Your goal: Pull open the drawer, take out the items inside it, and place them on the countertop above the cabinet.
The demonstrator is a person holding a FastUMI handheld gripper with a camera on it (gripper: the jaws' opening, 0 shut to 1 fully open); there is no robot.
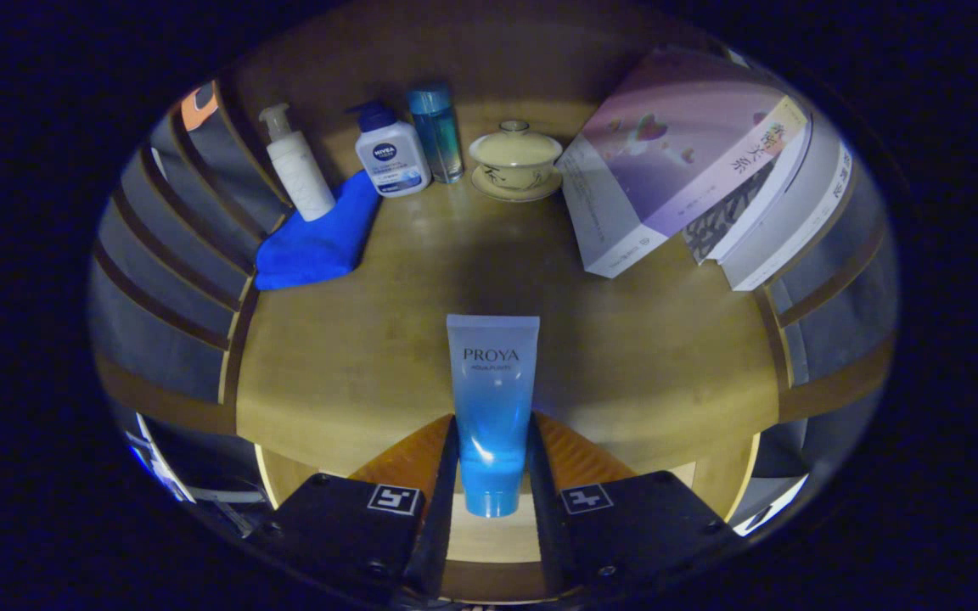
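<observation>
My gripper (492,450) is shut on a blue squeeze tube (491,399), both fingers pressing its lower half near the cap. The tube points forward, its flat crimped end over the wooden countertop (353,356). Its cap end hangs between the fingers, over the counter's front edge. I cannot tell whether the tube touches the counter or hovers just above it.
At the back of the counter stand a white pump bottle (300,170), a white bottle with a blue pump (390,154), a clear blue bottle (436,131) and a lidded ceramic cup on a saucer (515,159). A blue cloth (319,242) lies at the left. Stacked books (693,170) lean at the right.
</observation>
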